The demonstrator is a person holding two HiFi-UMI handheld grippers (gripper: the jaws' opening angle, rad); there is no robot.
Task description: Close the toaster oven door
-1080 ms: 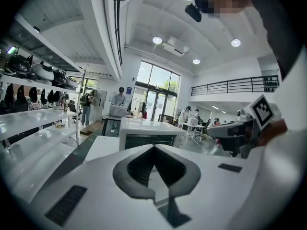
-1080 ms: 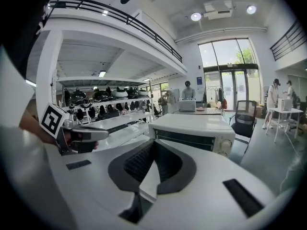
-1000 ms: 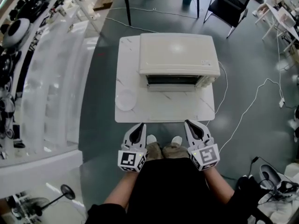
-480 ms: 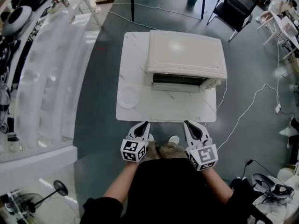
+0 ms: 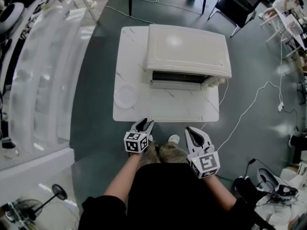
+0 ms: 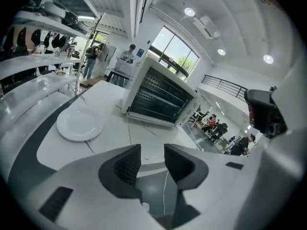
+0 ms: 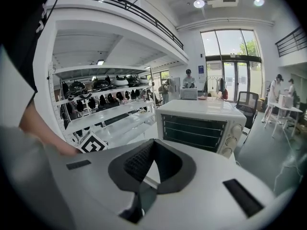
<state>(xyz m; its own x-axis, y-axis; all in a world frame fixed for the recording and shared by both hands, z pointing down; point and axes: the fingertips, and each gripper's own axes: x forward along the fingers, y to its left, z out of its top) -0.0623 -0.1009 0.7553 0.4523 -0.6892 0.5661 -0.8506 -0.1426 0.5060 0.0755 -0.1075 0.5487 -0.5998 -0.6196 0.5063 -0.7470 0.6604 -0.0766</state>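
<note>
Table [image 5: 165, 111] sits straight ahead of both grippers, with its near edge just under the left gripper [image 5: 144, 123] tips. The toaster oven [image 5: 187, 51] is further ahead at the back of the table, well apart from both and nearer the right gripper's [image 5: 193, 132] line. The door [image 5: 175, 84] faces the grippers. It looks dropped open at the front, but I can't tell how far. Plate [image 5: 125, 96] is ahead-left of the left gripper and out of the path.

Left jaws have just been opening and now stand wide with nothing between them. Right jaws meet at the tips, empty.

Step in hand is the approach. Suggest going in low over the bare table, getting under the door's front edge, and pushing up and in along the hinge arc. Push at mid-width so the oven doesn't skid.
</note>
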